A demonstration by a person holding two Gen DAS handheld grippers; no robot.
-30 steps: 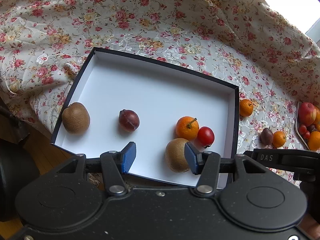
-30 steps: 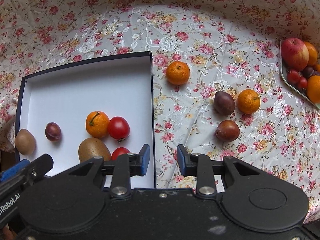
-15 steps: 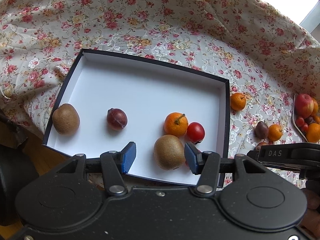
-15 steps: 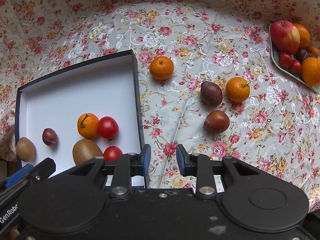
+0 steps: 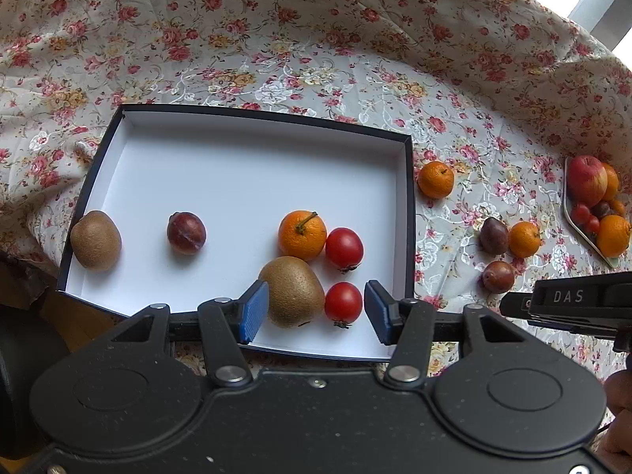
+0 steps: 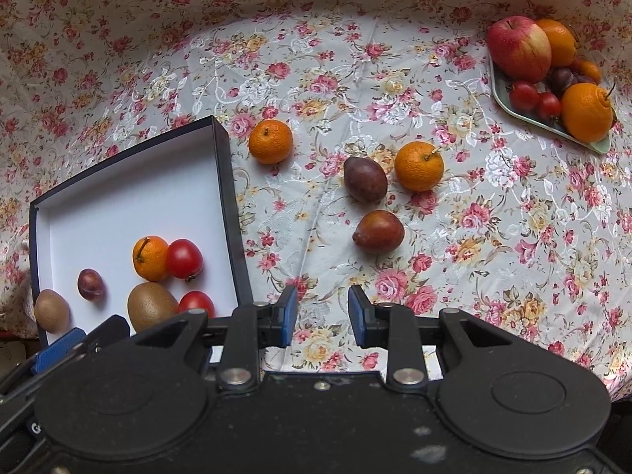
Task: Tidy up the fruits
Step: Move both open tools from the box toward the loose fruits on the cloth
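Observation:
A dark-rimmed white box (image 5: 409, 217) holds two kiwis (image 5: 292, 290) (image 5: 95, 239), a plum (image 5: 186, 233), a mandarin (image 5: 302, 234) and two tomatoes (image 5: 343, 247) (image 5: 343, 302). My left gripper (image 5: 316, 310) hovers open above the box's near edge. The nearer kiwi and tomato show between its fingers, untouched. My right gripper (image 6: 322, 316) hangs over bare cloth right of the box (image 6: 233, 213), jaws drawn narrow with nothing between them. Beyond it on the cloth lie two mandarins (image 6: 270, 141) (image 6: 419, 166) and two dark plums (image 6: 364, 179) (image 6: 378, 231).
A pale plate (image 6: 592, 144) at the far right carries an apple (image 6: 519, 48), oranges, small tomatoes and plums. The flowered cloth (image 6: 513, 237) rises in folds at the back. The right gripper's body (image 5: 568, 300) juts into the left wrist view.
Both grippers have slid to the right. In the left wrist view a second tomato has come into sight beside the near kiwi. In the right wrist view the box has drifted left.

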